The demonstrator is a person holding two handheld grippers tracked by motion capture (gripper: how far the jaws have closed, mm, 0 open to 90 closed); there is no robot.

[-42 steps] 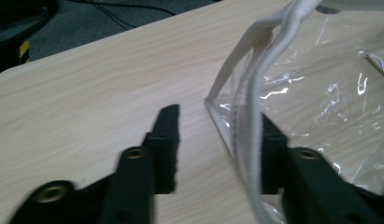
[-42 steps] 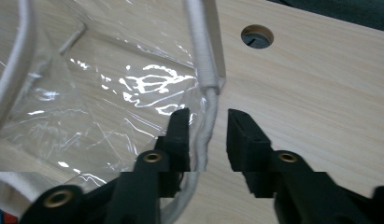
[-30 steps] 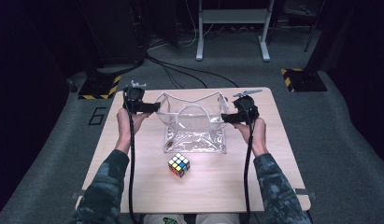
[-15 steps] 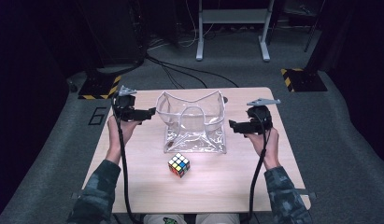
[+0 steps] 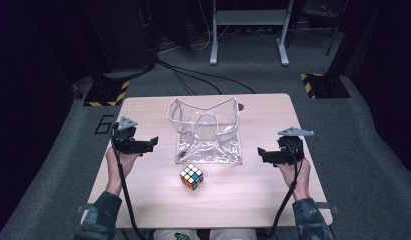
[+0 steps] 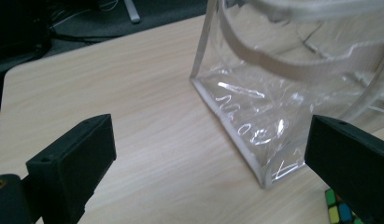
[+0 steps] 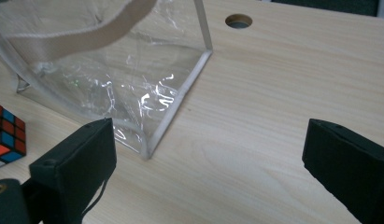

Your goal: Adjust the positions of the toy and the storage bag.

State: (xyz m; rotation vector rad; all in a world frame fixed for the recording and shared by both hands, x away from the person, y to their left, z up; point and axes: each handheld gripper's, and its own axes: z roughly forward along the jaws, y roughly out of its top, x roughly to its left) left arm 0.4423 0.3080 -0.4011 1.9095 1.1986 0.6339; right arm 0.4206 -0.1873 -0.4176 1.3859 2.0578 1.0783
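On the table [image 5: 143,200] in the high view, a clear bag [image 5: 205,131] stands upright with its mouth spread wide, and the puzzle cube [image 5: 191,176] sits just in front of it, near the front left corner. The left gripper [image 5: 152,143] hangs to the bag's left and the right gripper [image 5: 262,153] to its right, both apart from it, jaws pointing inward; both pairs of jaws have just been opening and hold nothing. Over to the left gripper view: the two black jaws stand wide apart, bare tabletop between them, the bag's near bottom corner [image 6: 266,179] just ahead and a sliver of the cube [image 6: 338,210] at the lower right. Now the right gripper view: jaws spread just as wide, nothing in them, the bag's corner seam [image 7: 175,105] ahead and the cube [image 7: 7,133] at the left edge. The cube looks like the next target, I'd say. To do it well, one gripper should come down square onto two opposite flat faces rather than the corners, while the other stays ready to steady the bag's rim so the floppy mouth stays open for the drop.
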